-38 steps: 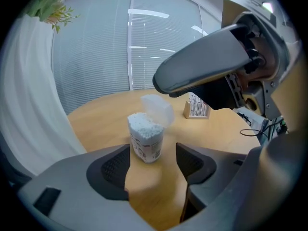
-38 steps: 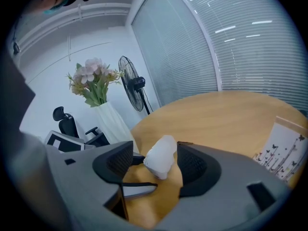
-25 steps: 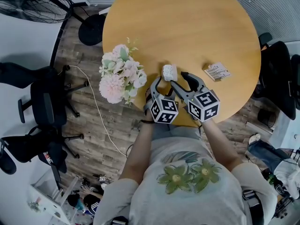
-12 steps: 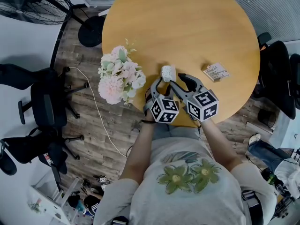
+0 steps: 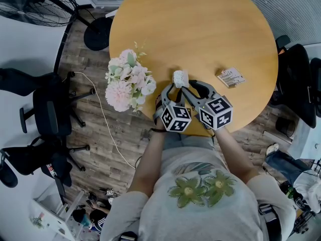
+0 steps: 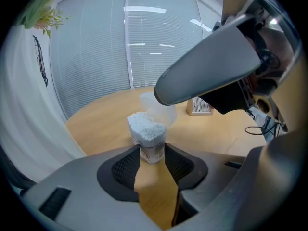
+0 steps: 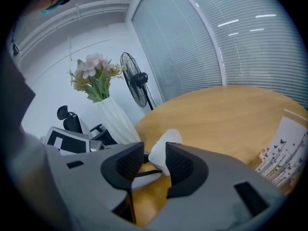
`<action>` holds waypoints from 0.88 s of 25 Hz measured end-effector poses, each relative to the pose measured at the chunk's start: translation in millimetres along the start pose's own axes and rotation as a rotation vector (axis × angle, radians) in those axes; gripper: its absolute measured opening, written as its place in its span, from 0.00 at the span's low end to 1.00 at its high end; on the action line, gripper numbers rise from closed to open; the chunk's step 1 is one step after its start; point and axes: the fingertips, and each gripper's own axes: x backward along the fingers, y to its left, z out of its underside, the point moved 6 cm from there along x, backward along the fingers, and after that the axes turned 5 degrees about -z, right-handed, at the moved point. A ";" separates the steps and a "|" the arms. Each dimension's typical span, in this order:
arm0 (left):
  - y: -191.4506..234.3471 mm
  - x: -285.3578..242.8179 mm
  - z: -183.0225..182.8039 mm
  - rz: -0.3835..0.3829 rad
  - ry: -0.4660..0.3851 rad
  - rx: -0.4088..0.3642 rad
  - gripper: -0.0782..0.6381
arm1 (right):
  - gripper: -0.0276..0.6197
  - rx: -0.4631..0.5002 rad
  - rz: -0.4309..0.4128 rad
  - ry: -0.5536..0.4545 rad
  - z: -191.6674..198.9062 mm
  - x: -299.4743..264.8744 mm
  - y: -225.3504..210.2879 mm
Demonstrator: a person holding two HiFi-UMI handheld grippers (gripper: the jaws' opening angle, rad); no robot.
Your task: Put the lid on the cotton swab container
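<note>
A small clear container packed with white cotton swabs (image 5: 180, 78) (image 6: 147, 137) stands upright near the front edge of the round wooden table (image 5: 200, 29). My left gripper (image 5: 175, 87) (image 6: 152, 154) has just been closing, and its pads now press on both sides of the container's base. Just behind the container is the faint, clear lid (image 6: 161, 110), under a finger of my right gripper (image 5: 194, 85) (image 7: 155, 160). The right jaws have also just been closing and stand narrow around the lid. The swab tops (image 7: 163, 149) show through their gap.
Pink and white flowers (image 5: 129, 79) in a white vase stand at the table's left edge, close to my left gripper. A small printed card box (image 5: 231, 77) lies to the right. Office chairs (image 5: 47, 109), a fan (image 5: 40, 1) and a floor cable surround the table.
Both grippers' jaws have narrowed, the left onto the swab container and the right onto the lid beside it. Neither hand has shifted.
</note>
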 end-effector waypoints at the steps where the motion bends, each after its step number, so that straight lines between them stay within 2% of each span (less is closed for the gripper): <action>1: 0.1 -0.1 0.0 0.001 0.000 0.000 0.33 | 0.26 0.001 0.001 0.000 0.1 -0.3 0.0; 22: 1.1 -1.0 0.7 0.010 0.000 -0.001 0.33 | 0.26 0.015 -0.011 0.052 6.2 -13.4 0.6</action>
